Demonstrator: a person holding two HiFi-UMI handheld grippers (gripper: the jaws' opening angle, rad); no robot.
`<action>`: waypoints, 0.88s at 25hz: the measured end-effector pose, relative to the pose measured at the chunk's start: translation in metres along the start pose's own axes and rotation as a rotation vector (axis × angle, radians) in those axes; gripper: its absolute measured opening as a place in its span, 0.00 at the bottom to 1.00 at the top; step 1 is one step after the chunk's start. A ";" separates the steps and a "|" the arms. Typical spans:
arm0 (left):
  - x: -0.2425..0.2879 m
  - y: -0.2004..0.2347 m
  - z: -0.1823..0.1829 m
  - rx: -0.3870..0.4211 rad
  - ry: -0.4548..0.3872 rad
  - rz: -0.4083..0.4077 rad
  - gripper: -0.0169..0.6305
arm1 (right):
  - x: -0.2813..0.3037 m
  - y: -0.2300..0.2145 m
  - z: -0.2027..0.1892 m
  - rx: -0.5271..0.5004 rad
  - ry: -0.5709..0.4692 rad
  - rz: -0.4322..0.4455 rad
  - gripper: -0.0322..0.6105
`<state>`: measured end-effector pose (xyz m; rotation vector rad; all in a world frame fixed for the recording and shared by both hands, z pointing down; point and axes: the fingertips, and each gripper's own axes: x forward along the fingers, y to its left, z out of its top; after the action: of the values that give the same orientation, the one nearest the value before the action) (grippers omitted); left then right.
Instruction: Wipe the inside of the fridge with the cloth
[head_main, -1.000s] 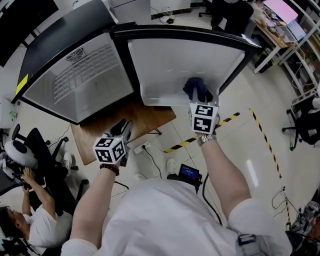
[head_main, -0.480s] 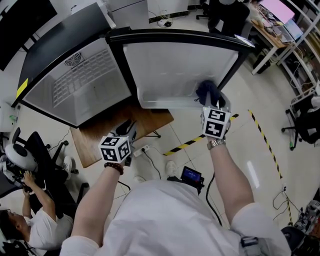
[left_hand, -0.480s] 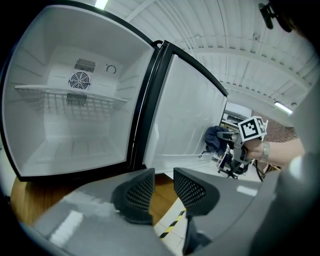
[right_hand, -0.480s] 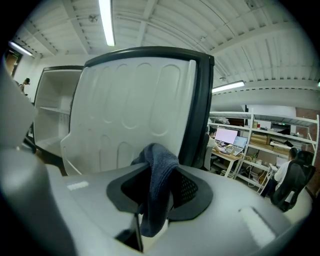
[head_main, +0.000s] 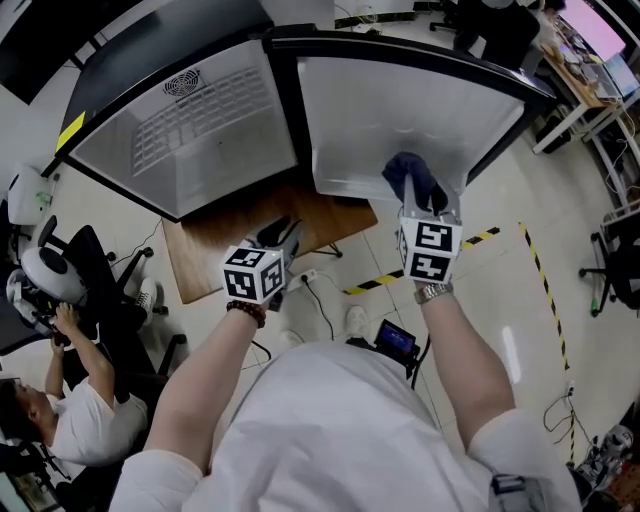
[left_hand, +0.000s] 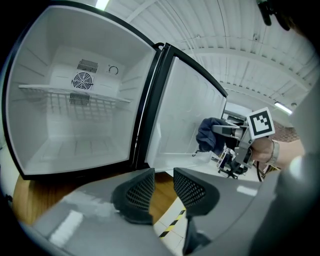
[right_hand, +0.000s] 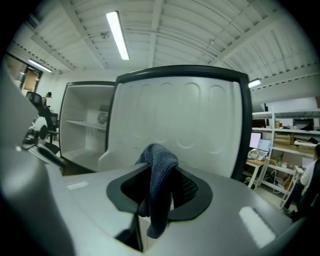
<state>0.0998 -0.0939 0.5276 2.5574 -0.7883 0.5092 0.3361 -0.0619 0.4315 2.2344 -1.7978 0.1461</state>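
A person leans toward a small fridge (head_main: 190, 130) standing on a wooden tabletop (head_main: 215, 245), its door (head_main: 410, 105) swung wide to show the white lining. The right gripper (head_main: 424, 208) pinches a dark blue cloth (head_main: 408, 176) between its jaws; in the right gripper view the cloth (right_hand: 159, 172) is draped over and clamped between the black pads, with the door (right_hand: 190, 117) straight ahead. The cloth is low on the door's inner face, just above the door shelf (left_hand: 172, 159); whether it presses on the lining cannot be told. The left gripper (head_main: 283, 238) hangs over the tabletop's front edge, its jaws apart and holding nothing. Inside the cabinet, a wire shelf (left_hand: 75, 93) spans the back wall below a round fan vent (left_hand: 80, 80). Each gripper carries a cube with black-and-white square markers (head_main: 430, 250); a yellow label (head_main: 70, 130) on the fridge's top is too small to read. Yellow-and-black tape (head_main: 480, 239) crosses the floor, and a seated person (head_main: 85, 425) is at the left.
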 end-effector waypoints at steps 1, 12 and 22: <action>-0.004 0.003 0.000 -0.003 -0.002 0.007 0.21 | 0.003 0.017 0.002 0.000 -0.001 0.034 0.21; -0.053 0.048 -0.012 -0.043 -0.016 0.092 0.21 | 0.044 0.160 0.006 -0.020 0.028 0.270 0.21; -0.067 0.066 -0.020 -0.049 -0.001 0.114 0.21 | 0.070 0.165 -0.016 -0.001 0.101 0.237 0.21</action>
<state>0.0038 -0.1043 0.5326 2.4788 -0.9393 0.5173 0.1933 -0.1551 0.4881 1.9687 -1.9999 0.2985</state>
